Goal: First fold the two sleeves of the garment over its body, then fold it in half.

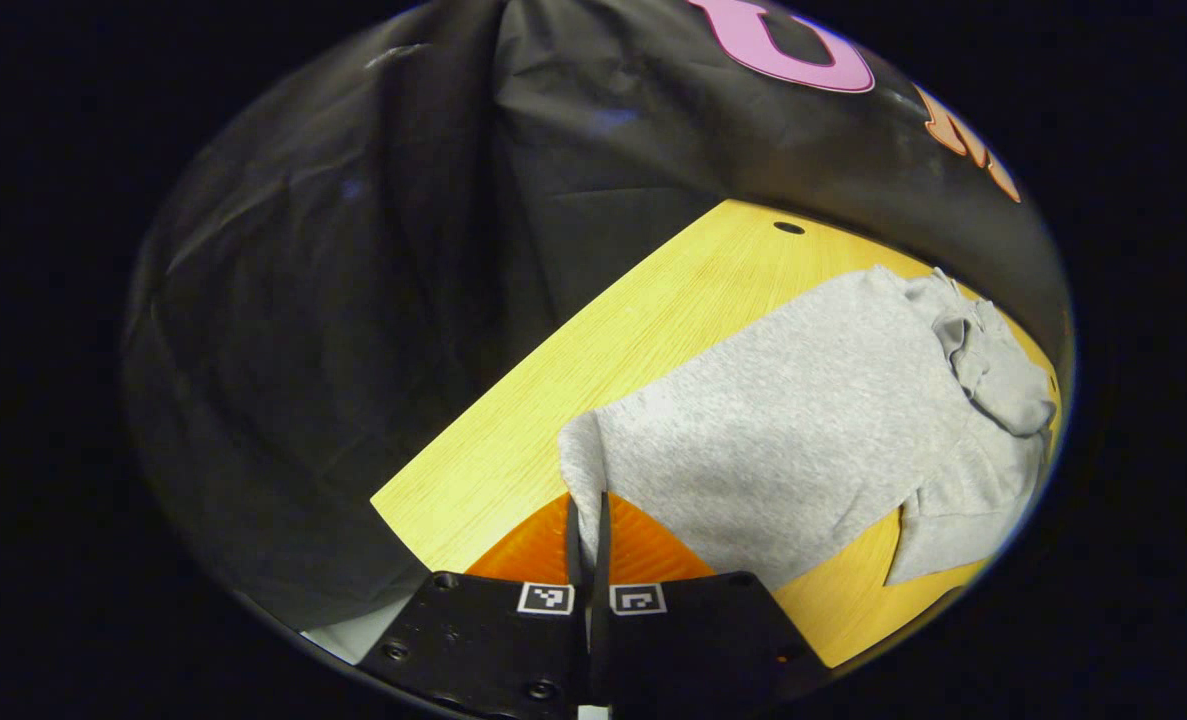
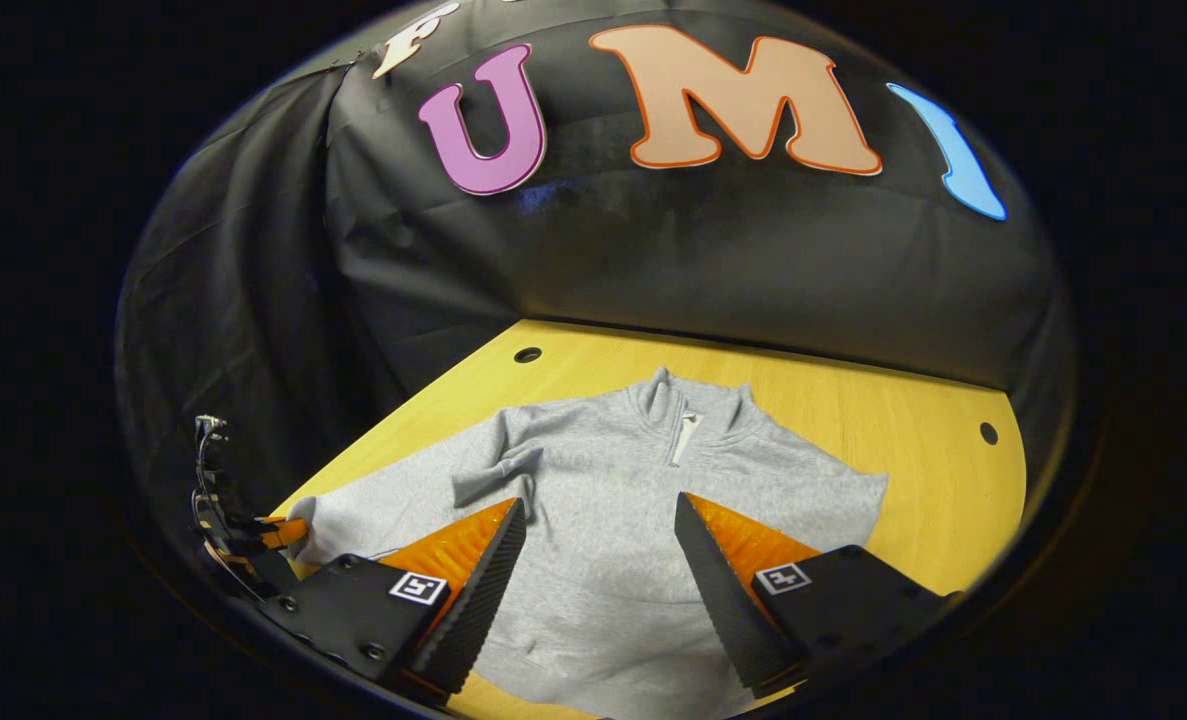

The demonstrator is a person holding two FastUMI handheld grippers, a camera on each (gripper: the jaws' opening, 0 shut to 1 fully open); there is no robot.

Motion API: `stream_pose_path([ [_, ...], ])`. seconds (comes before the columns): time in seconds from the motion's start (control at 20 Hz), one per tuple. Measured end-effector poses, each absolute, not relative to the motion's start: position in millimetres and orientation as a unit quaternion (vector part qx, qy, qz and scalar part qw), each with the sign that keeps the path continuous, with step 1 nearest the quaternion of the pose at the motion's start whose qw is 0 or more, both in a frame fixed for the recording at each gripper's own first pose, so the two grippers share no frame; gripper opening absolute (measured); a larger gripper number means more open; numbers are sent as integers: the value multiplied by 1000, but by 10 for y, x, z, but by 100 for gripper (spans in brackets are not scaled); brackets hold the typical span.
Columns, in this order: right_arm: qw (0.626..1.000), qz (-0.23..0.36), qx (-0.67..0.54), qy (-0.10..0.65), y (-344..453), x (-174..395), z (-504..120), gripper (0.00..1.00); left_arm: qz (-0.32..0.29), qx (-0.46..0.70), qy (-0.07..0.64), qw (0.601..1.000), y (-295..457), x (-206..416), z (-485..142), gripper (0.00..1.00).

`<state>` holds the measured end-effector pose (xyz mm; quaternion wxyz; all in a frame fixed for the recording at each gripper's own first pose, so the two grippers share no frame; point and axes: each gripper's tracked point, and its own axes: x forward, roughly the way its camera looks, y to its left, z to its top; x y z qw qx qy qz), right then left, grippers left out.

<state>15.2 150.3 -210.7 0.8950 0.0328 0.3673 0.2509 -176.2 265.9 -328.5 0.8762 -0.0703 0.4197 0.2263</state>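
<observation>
Left gripper (image 1: 587, 520) clamps the soft grey sweatshirt's (image 2: 603, 500) limp sleeve cuff (image 1: 581, 450); right gripper (image 2: 598, 560) hovers, fingers apart.

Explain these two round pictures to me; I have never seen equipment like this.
A person holds a two-finger gripper in each hand, and a fisheye camera rides on each one. In the left gripper view, the left gripper is pinched shut on the cuff of a sleeve. In the right gripper view, the right gripper hangs open above a grey sweater, touching nothing. The sweater lies spread on a yellow wooden table. The job is folding it.
</observation>
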Motion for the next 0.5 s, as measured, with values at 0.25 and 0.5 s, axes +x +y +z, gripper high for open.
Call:
stream_pose_path([
  [0.25, 904, 227, 42, 359, 1202, 138, -2026, 96, 219, -88, 363, 902, 2654, -1293, -2710, 0],
  [0.5, 911, 198, 57, 358, 884, 74, -2027, 91, 174, -62, 310, 933, 2416, -682, -2178, 0],
])
